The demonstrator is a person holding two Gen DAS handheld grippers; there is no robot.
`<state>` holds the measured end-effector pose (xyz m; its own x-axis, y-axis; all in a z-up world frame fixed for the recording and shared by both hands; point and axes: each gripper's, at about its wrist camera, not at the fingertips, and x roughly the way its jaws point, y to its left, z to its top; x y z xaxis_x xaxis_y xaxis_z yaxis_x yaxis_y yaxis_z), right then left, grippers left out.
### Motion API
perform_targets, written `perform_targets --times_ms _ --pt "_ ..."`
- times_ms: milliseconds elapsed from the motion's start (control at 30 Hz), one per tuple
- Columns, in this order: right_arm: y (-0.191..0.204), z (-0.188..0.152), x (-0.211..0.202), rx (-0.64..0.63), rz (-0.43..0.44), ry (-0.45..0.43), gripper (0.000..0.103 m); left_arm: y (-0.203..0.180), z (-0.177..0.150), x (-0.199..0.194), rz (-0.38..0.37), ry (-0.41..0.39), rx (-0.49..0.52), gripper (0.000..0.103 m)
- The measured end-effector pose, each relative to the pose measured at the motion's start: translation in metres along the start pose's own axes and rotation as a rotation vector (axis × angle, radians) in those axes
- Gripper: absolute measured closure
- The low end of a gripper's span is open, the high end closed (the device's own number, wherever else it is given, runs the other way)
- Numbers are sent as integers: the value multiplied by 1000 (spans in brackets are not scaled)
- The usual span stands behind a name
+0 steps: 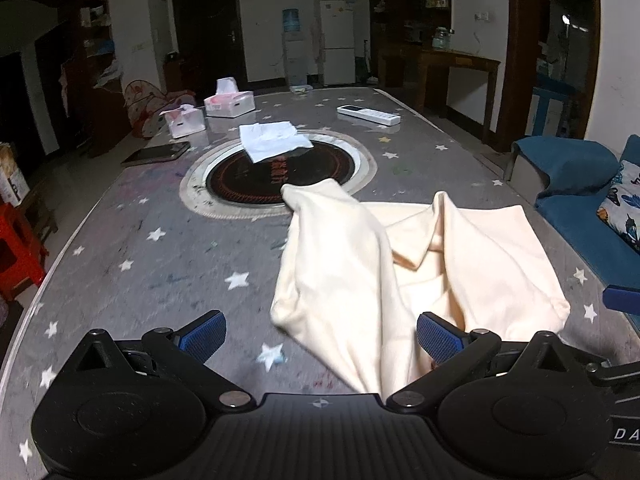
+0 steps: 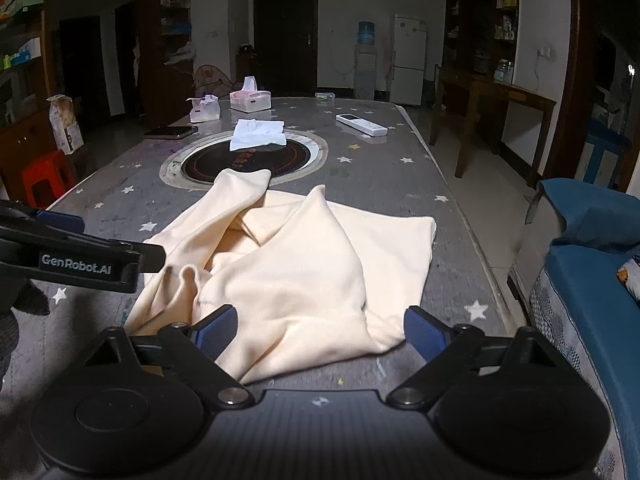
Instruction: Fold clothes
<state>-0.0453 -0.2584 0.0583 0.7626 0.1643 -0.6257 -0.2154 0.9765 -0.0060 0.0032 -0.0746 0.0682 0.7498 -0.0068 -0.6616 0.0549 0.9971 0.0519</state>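
A cream garment (image 1: 404,272) lies crumpled and partly folded on the grey star-patterned table (image 1: 160,264); it also shows in the right wrist view (image 2: 296,276). My left gripper (image 1: 320,336) is open at the garment's near left edge, and cloth lies between its blue pads. My right gripper (image 2: 316,332) is open over the garment's near edge, with cloth between its fingers. The left gripper's body (image 2: 76,260) shows at the left of the right wrist view.
A round black hotplate (image 1: 280,176) sits in the table's middle with a white folded cloth (image 1: 272,140) on it. Two tissue boxes (image 1: 228,102), a tablet (image 1: 158,152) and a white remote (image 1: 368,114) lie further back. A blue sofa (image 2: 592,280) is to the right, a red stool (image 1: 18,248) to the left.
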Motion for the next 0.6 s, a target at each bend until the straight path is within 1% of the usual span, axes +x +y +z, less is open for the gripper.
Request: perform_targets --times_ms 33,100,133,233,267,333,400,467,500,567,600 --pt "-1 2 2 -1 3 0 16 -1 3 3 -7 3 1 0" --pt "-4 6 6 1 13 2 19 -1 9 10 -22 9 -1 1" --pt "-5 9 8 1 17 3 22 -1 11 12 -29 11 1 3" --pt "-9 16 15 1 37 7 27 -2 18 22 -47 22 9 11" --pt "-10 19 18 -2 43 9 28 -3 21 25 -55 25 14 17" --pt "-11 25 25 -14 53 12 31 -6 25 34 -65 36 35 23" --pt "-13 32 34 -13 67 16 33 -8 27 43 -68 50 49 30" --pt "-16 40 43 -5 85 20 36 -10 30 51 -74 63 60 48" --pt "-18 44 48 -1 93 23 37 -9 31 54 -82 69 61 52" --pt "-18 49 60 -3 104 34 38 -8 32 59 -103 75 66 71" --pt "-18 51 66 -5 110 40 38 -7 32 60 -114 76 68 76"
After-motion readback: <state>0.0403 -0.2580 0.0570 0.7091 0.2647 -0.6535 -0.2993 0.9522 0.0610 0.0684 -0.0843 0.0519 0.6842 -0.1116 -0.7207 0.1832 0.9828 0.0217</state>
